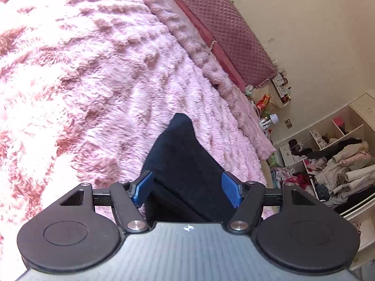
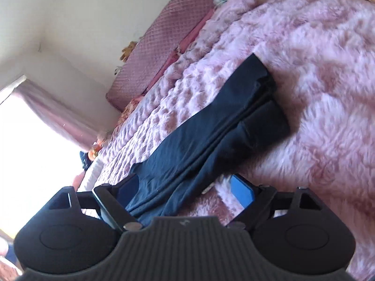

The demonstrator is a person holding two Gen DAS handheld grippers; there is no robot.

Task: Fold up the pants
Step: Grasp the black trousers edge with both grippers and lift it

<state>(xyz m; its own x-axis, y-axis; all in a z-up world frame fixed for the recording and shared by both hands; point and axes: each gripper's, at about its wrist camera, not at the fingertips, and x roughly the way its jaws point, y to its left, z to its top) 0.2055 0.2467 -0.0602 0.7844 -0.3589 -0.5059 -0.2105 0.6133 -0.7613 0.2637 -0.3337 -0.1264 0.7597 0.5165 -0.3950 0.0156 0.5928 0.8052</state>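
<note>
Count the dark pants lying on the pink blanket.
1: the dark pants lie stretched across the pink blanket, one end between the open right gripper. Others may be hidden.

No words, numbers or brand names can be read in either view. A red snack bag (image 1: 263,100) at about three o'clock beside the bed carries yellow print, too small and blurred to make out.

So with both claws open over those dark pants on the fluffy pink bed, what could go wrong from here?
The pants lie in loose layers, so a new pinch may catch only the top one. The left gripper straddles a fold with jaws apart; closing could bunch it. The right gripper sits at the cloth's edge, so its pads might snag the shaggy blanket instead.
</note>
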